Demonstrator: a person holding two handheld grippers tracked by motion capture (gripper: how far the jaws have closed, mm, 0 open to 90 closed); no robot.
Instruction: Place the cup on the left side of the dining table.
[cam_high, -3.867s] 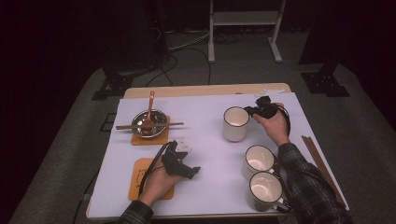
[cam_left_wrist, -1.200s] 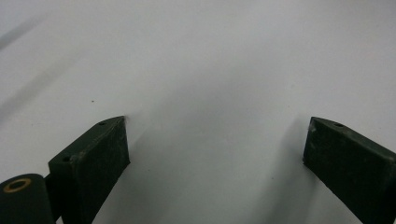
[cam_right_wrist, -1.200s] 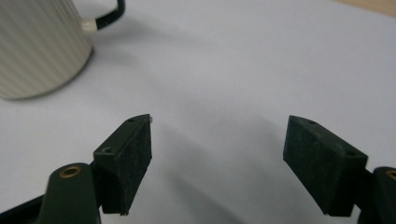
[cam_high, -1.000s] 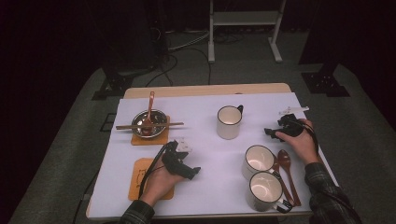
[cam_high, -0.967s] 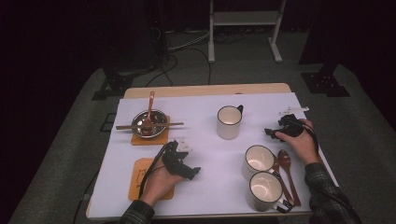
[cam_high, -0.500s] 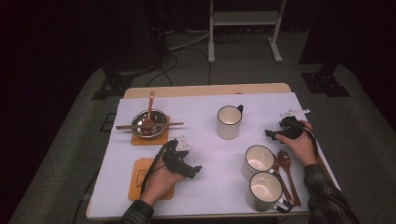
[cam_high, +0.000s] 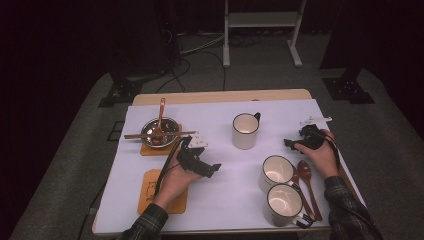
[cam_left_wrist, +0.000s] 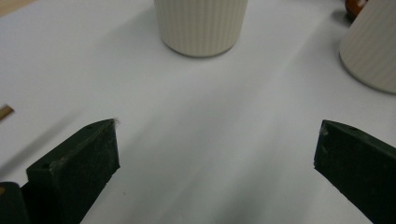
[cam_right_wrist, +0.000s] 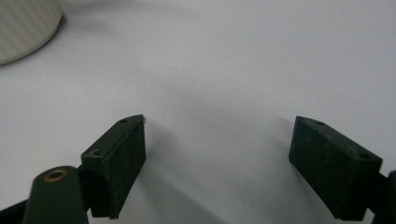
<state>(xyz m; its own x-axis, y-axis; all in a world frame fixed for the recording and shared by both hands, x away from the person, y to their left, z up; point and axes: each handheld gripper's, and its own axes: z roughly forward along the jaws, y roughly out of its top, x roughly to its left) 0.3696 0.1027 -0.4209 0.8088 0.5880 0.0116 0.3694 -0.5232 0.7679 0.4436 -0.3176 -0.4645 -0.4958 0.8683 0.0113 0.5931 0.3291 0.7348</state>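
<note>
Ahead of the left hand-held gripper (cam_high: 216, 169), held low with jaws wide and empty, a cream ribbed mug (cam_high: 245, 131) is seen; the right hand-held gripper (cam_high: 289, 143) is likewise spread wide, empty, above the table (cam_high: 220, 200).

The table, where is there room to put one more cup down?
The widest bare patch of the table lies near the front edge, between the orange coaster under the left hand and the two near cups. Another lies along the far edge, behind the single cup. It is crowded around the bowl with its chopsticks, and by the wooden spoons at right.
</note>
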